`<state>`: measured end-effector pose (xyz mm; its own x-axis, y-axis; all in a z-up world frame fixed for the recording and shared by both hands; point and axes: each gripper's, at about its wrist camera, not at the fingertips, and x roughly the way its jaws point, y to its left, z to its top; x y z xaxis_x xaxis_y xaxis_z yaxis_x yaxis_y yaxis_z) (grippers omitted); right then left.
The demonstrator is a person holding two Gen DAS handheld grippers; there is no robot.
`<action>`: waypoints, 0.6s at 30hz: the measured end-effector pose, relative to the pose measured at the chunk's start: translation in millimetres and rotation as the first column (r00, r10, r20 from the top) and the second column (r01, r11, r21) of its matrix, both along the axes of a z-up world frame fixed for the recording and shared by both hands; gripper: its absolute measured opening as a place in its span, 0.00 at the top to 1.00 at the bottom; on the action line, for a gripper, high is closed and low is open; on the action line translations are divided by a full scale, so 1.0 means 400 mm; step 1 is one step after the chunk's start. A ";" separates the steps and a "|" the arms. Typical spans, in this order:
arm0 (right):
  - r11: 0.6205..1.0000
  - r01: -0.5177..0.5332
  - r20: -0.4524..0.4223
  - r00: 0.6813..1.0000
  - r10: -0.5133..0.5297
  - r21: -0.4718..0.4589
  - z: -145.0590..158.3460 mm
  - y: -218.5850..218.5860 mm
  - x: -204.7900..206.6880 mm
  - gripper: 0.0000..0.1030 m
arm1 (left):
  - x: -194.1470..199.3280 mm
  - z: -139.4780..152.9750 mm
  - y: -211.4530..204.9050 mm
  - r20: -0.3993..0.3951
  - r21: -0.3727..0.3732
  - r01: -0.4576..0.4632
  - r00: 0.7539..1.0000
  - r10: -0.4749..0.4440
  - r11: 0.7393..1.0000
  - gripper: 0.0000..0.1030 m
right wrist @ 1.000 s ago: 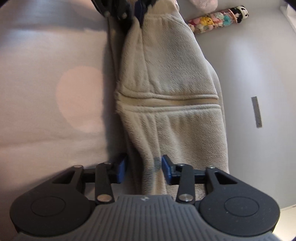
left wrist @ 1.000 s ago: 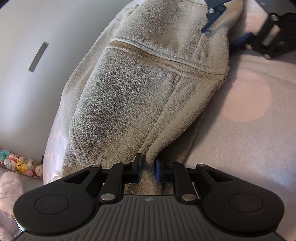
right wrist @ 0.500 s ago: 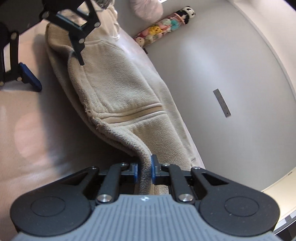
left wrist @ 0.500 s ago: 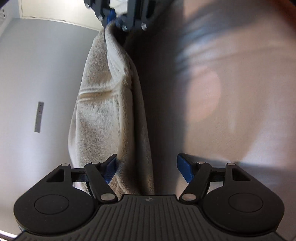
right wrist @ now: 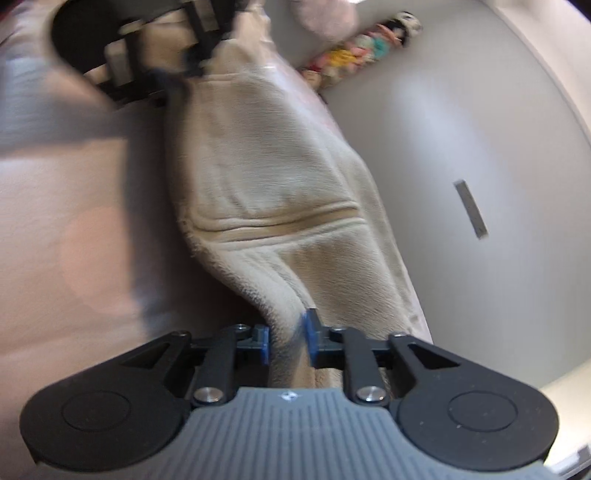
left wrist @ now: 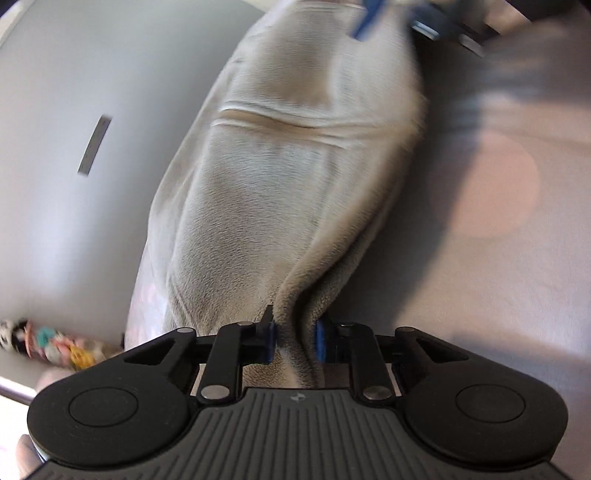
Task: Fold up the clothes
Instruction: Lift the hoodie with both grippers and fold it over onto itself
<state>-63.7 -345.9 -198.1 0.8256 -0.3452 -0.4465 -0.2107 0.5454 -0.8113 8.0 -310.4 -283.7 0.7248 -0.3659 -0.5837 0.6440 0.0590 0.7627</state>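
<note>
Both views are evenly lit by soft indoor light, with no harsh glare. The fleece (left wrist: 288, 177) casts a dark shadow to its right in the left view and to its left in the right view. Motion blur smears the top of each frame, worst on the far tool (right wrist: 173, 74). Fisheye bending curves the edges; the near tool (left wrist: 294, 341) stays sharp.

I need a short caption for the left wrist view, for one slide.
Left tool shut on a fold of the beige fleece garment, stretched toward the blurred right tool above a pink sheet.
</note>
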 end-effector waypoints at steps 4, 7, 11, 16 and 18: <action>0.988 -0.091 -0.064 0.994 0.084 -0.123 -0.041 0.030 -0.015 0.22 | 0.012 0.047 0.004 -0.038 -0.096 -0.037 0.999 0.034 0.995 0.87; 0.982 -0.030 -0.087 0.996 0.014 -0.188 -0.062 0.022 -0.006 0.22 | 0.010 0.066 0.017 -0.046 -0.148 -0.049 0.998 0.042 0.988 0.87; 0.966 0.123 -0.087 0.986 -0.145 -0.226 -0.058 -0.028 0.013 0.23 | 0.025 0.088 0.027 -0.065 -0.205 -0.069 0.996 0.057 0.976 0.87; 0.951 0.206 -0.134 0.961 -0.241 -0.231 -0.029 -0.089 0.017 0.23 | 0.034 0.108 0.025 -0.079 -0.233 -0.078 0.995 0.061 0.969 0.87; 0.952 0.221 -0.136 0.958 -0.253 -0.210 0.006 -0.108 0.015 0.23 | 0.033 0.113 0.027 -0.079 -0.241 -0.078 0.995 0.060 0.967 0.87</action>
